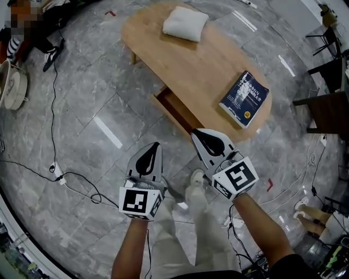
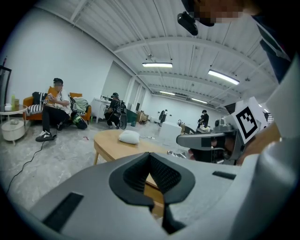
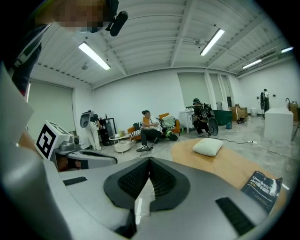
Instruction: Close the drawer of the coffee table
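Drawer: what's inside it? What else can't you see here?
- Inside the drawer: head view, the tabletop overhangs it; contents hidden.
- Small print on the book: too small in the head view; the right gripper covers its lower edge in the right gripper view.
- Seated person: too small, left gripper view.

White pillow (image 1: pixel 185 23) lying flat; blue book (image 1: pixel 244 98) face up, well apart from it. Glossy grey marble floor (image 1: pixel 98 103). Black cable (image 1: pixel 53 109) trailing over tiles toward white plug block (image 1: pixel 56 172). Red tape mark (image 1: pixel 110 13) on floor beyond pillow. Dark chair (image 1: pixel 324 109) at right edge. Round white side table (image 2: pixel 11 123) near orange sofa (image 2: pixel 32 102), with person (image 2: pixel 52 110) seated there. Strip light (image 2: pixel 157 65) on ceiling.
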`<state>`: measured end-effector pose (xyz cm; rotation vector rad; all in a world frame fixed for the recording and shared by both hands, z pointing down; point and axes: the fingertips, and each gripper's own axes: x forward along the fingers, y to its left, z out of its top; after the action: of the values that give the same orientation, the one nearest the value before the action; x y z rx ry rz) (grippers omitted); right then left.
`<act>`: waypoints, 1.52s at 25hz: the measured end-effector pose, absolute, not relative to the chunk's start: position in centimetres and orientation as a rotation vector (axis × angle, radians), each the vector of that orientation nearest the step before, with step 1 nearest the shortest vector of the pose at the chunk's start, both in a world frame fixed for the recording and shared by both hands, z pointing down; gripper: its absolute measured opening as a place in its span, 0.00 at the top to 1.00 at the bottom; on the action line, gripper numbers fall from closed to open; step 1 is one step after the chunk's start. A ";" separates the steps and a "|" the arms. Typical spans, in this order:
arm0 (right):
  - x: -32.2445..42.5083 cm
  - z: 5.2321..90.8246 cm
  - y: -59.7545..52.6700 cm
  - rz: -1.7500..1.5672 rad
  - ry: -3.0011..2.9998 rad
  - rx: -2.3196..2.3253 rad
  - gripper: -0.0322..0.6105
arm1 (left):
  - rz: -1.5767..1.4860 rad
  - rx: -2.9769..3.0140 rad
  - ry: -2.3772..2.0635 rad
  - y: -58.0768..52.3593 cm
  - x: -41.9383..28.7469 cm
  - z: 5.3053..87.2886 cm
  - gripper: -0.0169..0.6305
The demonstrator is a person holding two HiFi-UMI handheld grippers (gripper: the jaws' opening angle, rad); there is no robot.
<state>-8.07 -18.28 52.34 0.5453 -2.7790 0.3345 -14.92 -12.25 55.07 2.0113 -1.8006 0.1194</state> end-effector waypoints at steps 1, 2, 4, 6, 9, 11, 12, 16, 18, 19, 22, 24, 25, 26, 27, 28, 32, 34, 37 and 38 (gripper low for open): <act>-8.1 52.8 -18.1 0.341 -2.778 0.541 0.93 | 0.121 2.011 -1.797 -12.2 -14.9 55.5 0.97; -8.2 53.2 -18.0 0.348 -2.777 0.539 0.93 | 0.124 2.012 -1.794 -12.1 -14.8 55.9 0.97; -8.3 54.1 -17.8 0.362 -2.773 0.536 0.93 | 0.130 2.009 -1.790 -12.0 -14.9 56.7 0.97; -8.4 55.0 -17.6 0.380 -2.765 0.533 0.93 | 0.134 2.004 -1.785 -11.9 -14.9 57.6 0.97; -8.3 56.4 -17.6 0.407 -2.752 0.540 0.93 | 0.138 2.002 -1.771 -11.9 -14.8 59.0 0.97; -8.3 57.1 -17.8 0.417 -2.747 0.550 0.93 | 0.139 2.005 -1.755 -12.0 -14.6 59.9 0.97; -8.3 57.4 -17.8 0.422 -2.745 0.555 0.93 | 0.143 2.008 -1.747 -12.1 -14.4 60.4 0.97; -7.9 58.9 -18.0 0.448 -2.735 0.576 0.93 | 0.159 2.026 -1.714 -12.1 -13.4 62.1 0.97; -7.8 59.6 -18.1 0.458 -2.728 0.587 0.93 | 0.160 2.031 -1.706 -12.2 -13.2 62.9 0.97; -7.8 60.0 -18.1 0.461 -2.723 0.589 0.93 | 0.161 2.030 -1.702 -12.3 -13.2 63.2 0.97; -7.6 61.2 -17.9 0.467 -2.703 0.583 0.93 | 0.149 2.025 -1.682 -12.3 -13.2 64.4 0.97; -7.4 62.0 -18.0 0.488 -2.692 0.592 0.93 | 0.134 2.042 -1.663 -12.5 -12.9 64.9 0.97; -7.3 62.4 -18.0 0.503 -2.687 0.601 0.93 | 0.130 2.051 -1.657 -12.7 -12.8 65.2 0.97; -7.3 62.8 -18.0 0.517 -2.683 0.609 0.93 | 0.130 2.056 -1.653 -12.8 -12.7 65.5 0.97; -7.2 63.2 -18.0 0.530 -2.680 0.615 0.93 | 0.132 2.057 -1.648 -12.9 -12.5 65.9 0.97; -7.2 63.5 -17.9 0.540 -2.677 0.621 0.93 | 0.134 2.057 -1.642 -12.9 -12.3 66.3 0.97; -7.0 64.8 -18.2 0.570 -2.663 0.647 0.93 | 0.139 2.061 -1.614 -13.2 -11.8 68.3 0.97; -6.7 65.5 -18.5 0.584 -2.653 0.665 0.93 | 0.140 2.058 -1.608 -13.4 -11.7 69.4 0.97; -5.9 66.5 -19.0 0.589 -2.631 0.688 0.93 | 0.128 2.040 -1.605 -13.6 -11.4 70.9 0.97; -5.7 66.9 -19.2 0.591 -2.624 0.694 0.93 | 0.128 2.039 -1.602 -13.6 -11.2 71.4 0.97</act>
<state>-5.67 -19.20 66.90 0.6944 -2.6245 0.5915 -11.23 -13.62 71.42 2.0386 -1.6021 0.1279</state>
